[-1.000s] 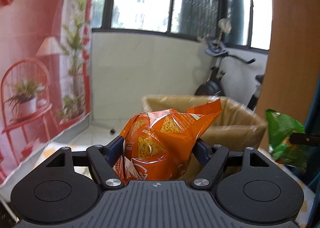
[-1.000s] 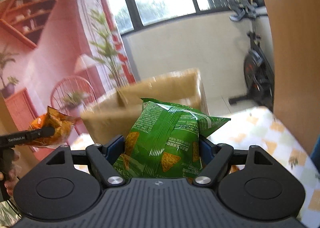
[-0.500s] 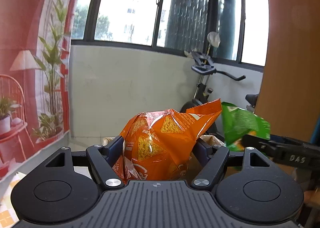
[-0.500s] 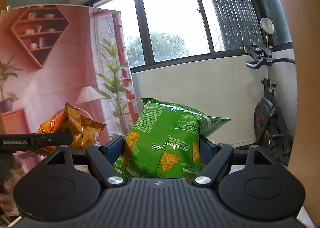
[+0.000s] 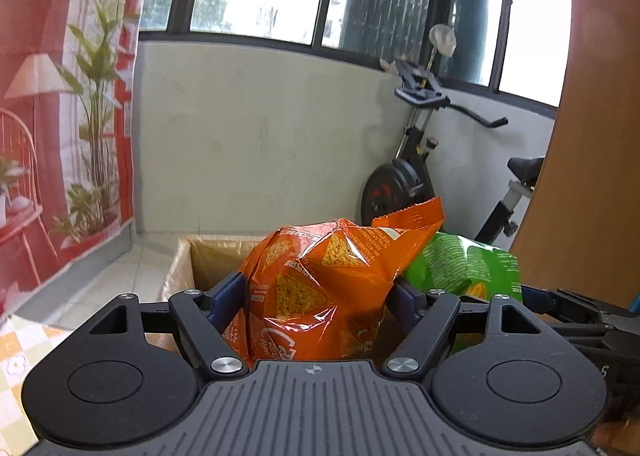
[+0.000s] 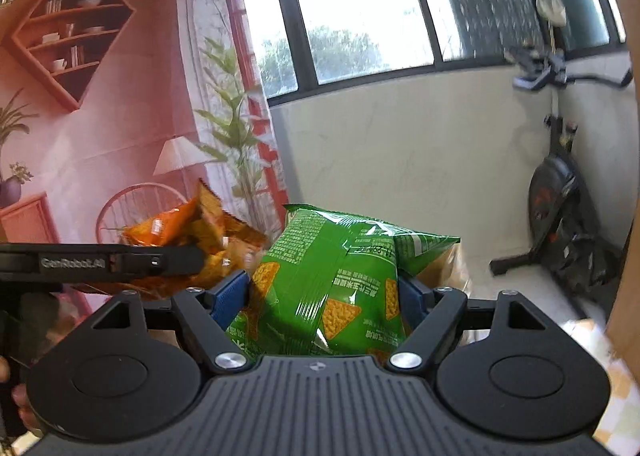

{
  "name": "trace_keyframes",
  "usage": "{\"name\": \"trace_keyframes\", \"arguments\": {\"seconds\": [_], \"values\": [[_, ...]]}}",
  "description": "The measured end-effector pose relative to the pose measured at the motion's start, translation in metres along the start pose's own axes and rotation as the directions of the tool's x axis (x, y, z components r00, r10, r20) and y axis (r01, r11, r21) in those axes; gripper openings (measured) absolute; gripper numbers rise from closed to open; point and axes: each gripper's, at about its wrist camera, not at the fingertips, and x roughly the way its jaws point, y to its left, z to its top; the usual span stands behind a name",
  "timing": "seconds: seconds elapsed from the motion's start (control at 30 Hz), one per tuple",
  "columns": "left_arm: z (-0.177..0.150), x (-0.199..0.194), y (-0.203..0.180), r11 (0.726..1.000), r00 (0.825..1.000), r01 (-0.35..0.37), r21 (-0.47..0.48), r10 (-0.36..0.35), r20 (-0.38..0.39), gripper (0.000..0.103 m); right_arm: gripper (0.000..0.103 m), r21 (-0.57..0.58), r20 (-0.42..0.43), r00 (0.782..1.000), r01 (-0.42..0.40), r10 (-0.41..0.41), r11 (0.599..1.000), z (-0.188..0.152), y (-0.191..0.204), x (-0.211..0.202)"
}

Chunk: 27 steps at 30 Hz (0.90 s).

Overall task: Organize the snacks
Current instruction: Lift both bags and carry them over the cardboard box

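The blue pads of the left gripper (image 5: 320,296) sit against the sides of an orange bag of tortilla chips (image 5: 320,288); its jaws have just been easing wider, yet the bag is between them and, as far as I can see, the pads touch it. The right gripper (image 6: 324,296) is clamped on a green bag of tortilla chips (image 6: 332,280), the crinkled film bulging up between the pads. Each bag is taken low on its body, so the puffed top stands up and blocks much of what lies ahead. Both bags hang side by side, nearly touching, over the open cardboard box (image 5: 208,252), which I take to be where the snacks belong; the widening left jaws look to me like the start of a drop. The two grippers are close enough to crowd each other at the box mouth. Beyond stand a pale low wall under dark-framed windows, an exercise bike (image 5: 416,159) in the corner, a printed red backdrop (image 6: 100,127) of shelves and plants, and a wooden panel (image 5: 592,175) on the right.
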Motion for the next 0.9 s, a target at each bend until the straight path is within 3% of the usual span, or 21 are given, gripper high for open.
{"name": "trace_keyframes", "arguments": {"seconds": [0.17, 0.23, 0.33, 0.9], "values": [[-0.003, 0.004, 0.008, 1.0, 0.999, -0.021, 0.0, 0.021, -0.042, 0.09, 0.081, -0.009, -0.039, 0.999, 0.013, -0.013, 1.0, -0.004, -0.002, 0.005], [-0.001, 0.002, 0.013, 1.0, 0.998, -0.028, -0.009, 0.027, -0.053, 0.09, 0.089, -0.003, -0.069, 0.997, 0.029, -0.029, 1.0, -0.003, -0.002, 0.007], [0.0, -0.004, 0.022, 0.999, 0.998, -0.017, -0.04, 0.015, -0.058, 0.09, 0.09, 0.011, -0.097, 0.994, 0.052, -0.05, 0.999, -0.002, -0.004, 0.005], [-0.007, -0.102, 0.073, 0.991, 0.999, -0.02, -0.131, 0.015, -0.038, 0.09, 0.09, 0.064, -0.024, 0.998, 0.053, -0.052, 0.997, 0.0, -0.005, -0.074]]}}
